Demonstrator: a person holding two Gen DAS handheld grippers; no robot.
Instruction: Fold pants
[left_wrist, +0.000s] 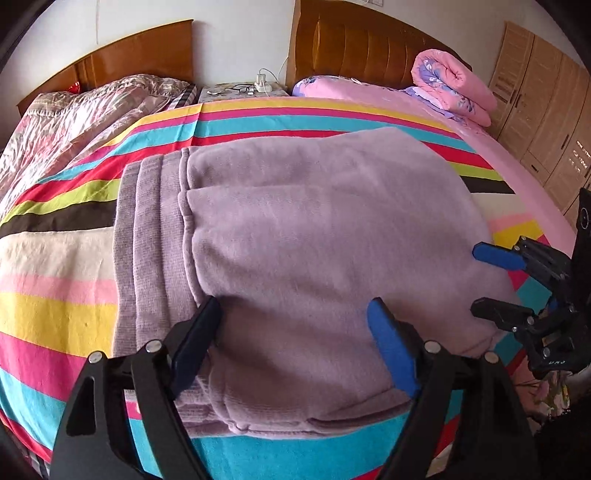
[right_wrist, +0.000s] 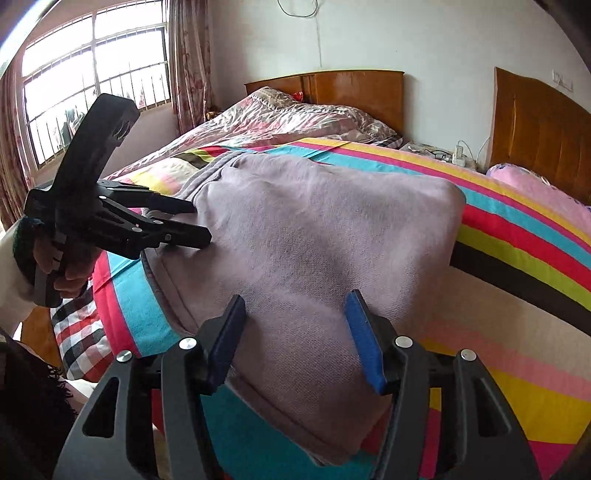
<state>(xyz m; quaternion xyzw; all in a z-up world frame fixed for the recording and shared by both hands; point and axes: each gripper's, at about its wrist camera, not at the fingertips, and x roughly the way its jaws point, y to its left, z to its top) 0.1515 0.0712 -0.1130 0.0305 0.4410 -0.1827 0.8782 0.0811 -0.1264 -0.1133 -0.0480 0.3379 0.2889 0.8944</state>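
Note:
The lilac pants (left_wrist: 314, 236) lie folded in a thick rectangle on the striped bedspread (left_wrist: 55, 306), ribbed waistband at the left. They also show in the right wrist view (right_wrist: 314, 236). My left gripper (left_wrist: 295, 314) is open, its fingers just over the near left part of the pants, holding nothing. It also shows at the left of the right wrist view (right_wrist: 201, 223). My right gripper (right_wrist: 293, 306) is open above the near right corner of the pants, empty. In the left wrist view it sits at the right edge (left_wrist: 474, 280), jaws apart.
A rolled pink quilt (left_wrist: 454, 85) lies by the wooden headboard (left_wrist: 354, 44). A second bed with a floral cover (left_wrist: 85, 114) is at left, with a nightstand (left_wrist: 240, 90) between. Wardrobes (left_wrist: 546, 110) stand at right. A window (right_wrist: 85, 74) is at far left.

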